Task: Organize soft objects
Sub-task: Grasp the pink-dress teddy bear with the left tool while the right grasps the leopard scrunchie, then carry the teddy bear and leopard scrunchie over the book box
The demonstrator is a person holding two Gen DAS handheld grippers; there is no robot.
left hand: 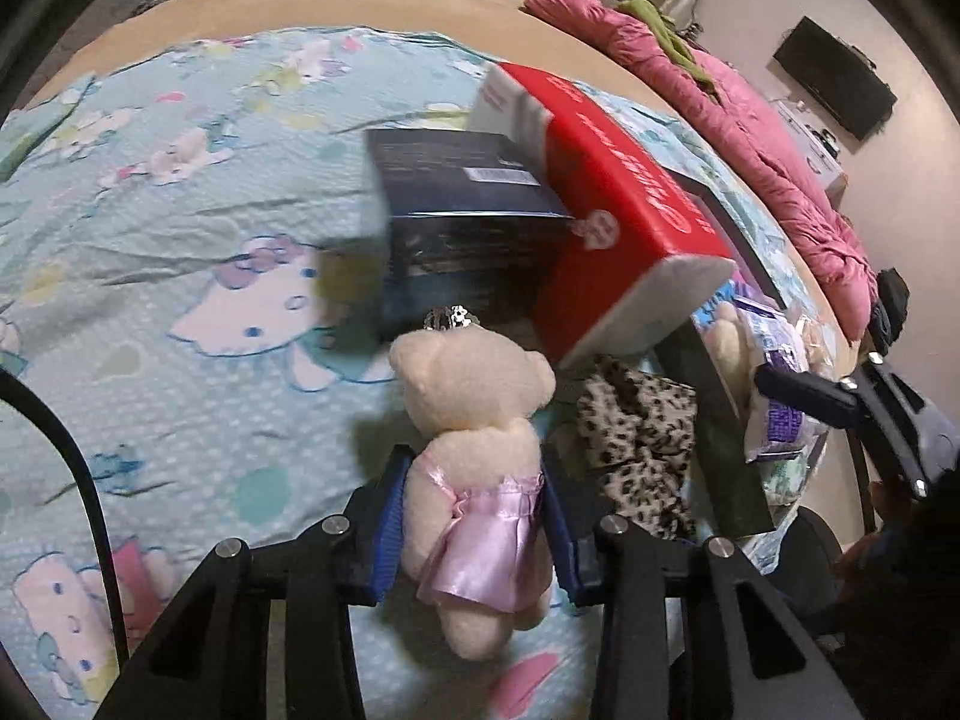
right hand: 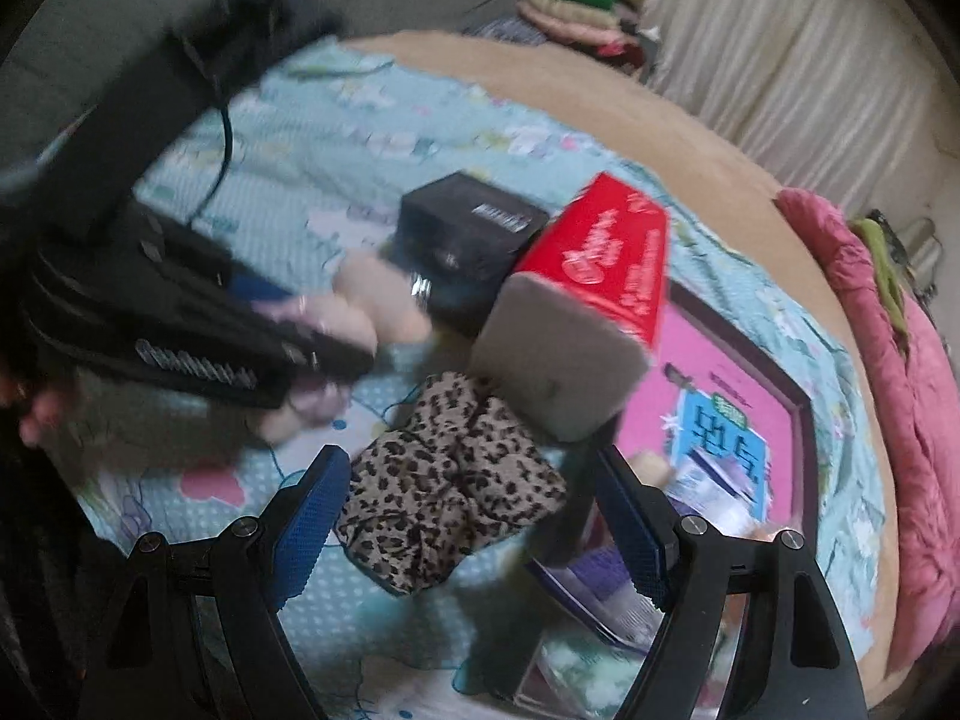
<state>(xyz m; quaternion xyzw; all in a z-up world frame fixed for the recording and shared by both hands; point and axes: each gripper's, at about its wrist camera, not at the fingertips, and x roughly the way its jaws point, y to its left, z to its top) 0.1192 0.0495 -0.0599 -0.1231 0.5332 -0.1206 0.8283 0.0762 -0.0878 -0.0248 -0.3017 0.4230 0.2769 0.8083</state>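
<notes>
My left gripper (left hand: pixel 474 516) is shut on a cream teddy bear (left hand: pixel 474 420) in a pink satin dress, held just above the bedspread; it shows blurred in the right wrist view (right hand: pixel 360 312), with the left gripper (right hand: pixel 336 354) around it. A leopard-print cloth (right hand: pixel 444 480) lies bunched on the bed between my right gripper's open blue pads; it also shows in the left wrist view (left hand: pixel 636 438). My right gripper (right hand: pixel 474 510) is open and empty above it, and shows at the right edge of the left wrist view (left hand: pixel 780 390).
A red tissue pack (right hand: pixel 600 276) leans on a dark box (right hand: pixel 468 234) behind the cloth. An open pink-lined box (right hand: pixel 738 396) with packets stands at right. A Hello Kitty bedspread (left hand: pixel 180 240) covers the bed. A pink quilt (left hand: pixel 750 138) lies along the far edge.
</notes>
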